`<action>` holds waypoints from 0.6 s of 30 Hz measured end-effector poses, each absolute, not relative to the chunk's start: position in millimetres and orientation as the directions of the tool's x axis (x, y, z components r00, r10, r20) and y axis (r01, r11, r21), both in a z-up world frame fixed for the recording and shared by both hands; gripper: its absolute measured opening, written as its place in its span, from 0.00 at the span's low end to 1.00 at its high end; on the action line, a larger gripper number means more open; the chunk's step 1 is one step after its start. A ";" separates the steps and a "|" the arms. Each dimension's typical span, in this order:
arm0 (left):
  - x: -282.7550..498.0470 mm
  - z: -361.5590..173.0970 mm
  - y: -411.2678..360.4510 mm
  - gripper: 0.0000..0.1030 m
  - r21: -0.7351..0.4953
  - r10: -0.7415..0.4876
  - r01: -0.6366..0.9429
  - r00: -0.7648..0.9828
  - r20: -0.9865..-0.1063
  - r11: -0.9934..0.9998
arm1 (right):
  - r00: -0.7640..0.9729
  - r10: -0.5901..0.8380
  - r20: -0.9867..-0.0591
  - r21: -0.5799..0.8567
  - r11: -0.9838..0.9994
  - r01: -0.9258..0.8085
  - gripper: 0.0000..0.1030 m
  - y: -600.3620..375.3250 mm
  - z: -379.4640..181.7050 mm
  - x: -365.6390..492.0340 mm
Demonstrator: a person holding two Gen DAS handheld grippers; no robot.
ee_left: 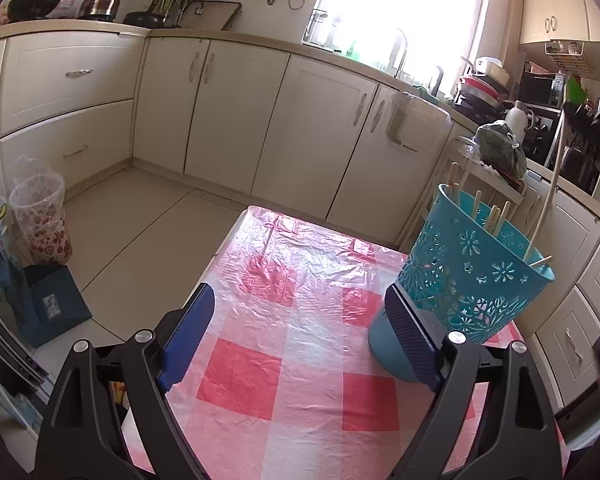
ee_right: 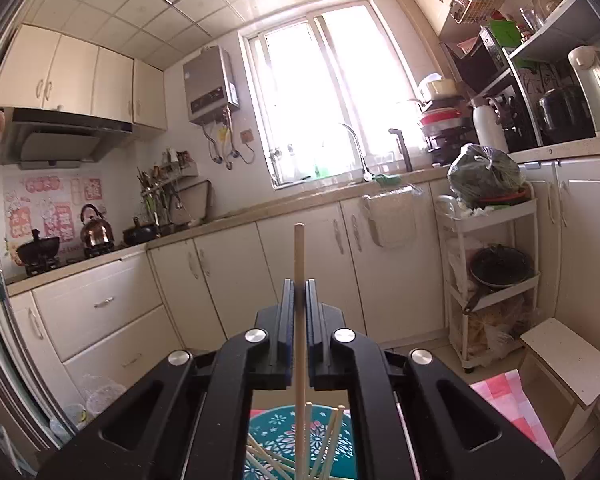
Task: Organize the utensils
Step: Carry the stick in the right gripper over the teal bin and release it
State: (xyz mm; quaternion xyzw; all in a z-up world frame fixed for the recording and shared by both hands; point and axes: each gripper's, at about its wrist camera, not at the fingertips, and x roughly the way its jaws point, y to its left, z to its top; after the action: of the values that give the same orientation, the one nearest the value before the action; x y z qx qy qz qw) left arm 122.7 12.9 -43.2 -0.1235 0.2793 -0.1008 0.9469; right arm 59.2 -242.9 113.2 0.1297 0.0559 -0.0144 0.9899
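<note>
One chopstick (ee_right: 299,256): pinched upright between the pressed-together pads of the right gripper (ee_right: 299,292).
Teal basket (ee_left: 476,268): directly below the right gripper, holding more chopsticks (ee_left: 496,216); touching the left gripper's right finger.
Left gripper (ee_left: 300,320): spread wide, empty, over the checked tablecloth (ee_left: 280,360).

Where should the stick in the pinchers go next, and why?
Probably lower it and let go. The right gripper pinches one chopstick upright, its lower end already inside the teal basket among other chopsticks. The left gripper is open, one finger beside the basket.
</note>
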 end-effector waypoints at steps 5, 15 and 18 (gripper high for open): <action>124.7 -44.0 10.1 0.83 -0.282 -0.255 0.119 0.818 -0.516 0.952 | 0.975 -0.025 -0.221 0.232 0.970 0.077 0.06 -239.4 62.1 70.3; 124.3 -48.4 0.2 0.88 -0.236 -0.236 0.124 0.807 -0.541 0.964 | 0.952 0.018 -0.307 0.179 0.983 0.039 0.07 -233.9 35.1 48.7; 124.6 -49.8 -2.8 0.89 -0.225 -0.232 0.125 0.803 -0.550 0.966 | 0.952 0.022 -0.305 0.175 0.984 0.034 0.14 -235.1 34.5 32.6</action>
State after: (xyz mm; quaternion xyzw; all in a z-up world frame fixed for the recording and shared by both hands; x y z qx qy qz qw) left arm 124.6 -2.8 -49.8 -0.0891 0.2997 -0.0943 0.9452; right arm 32.6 -235.1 34.5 0.0895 0.1548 -0.0030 0.9839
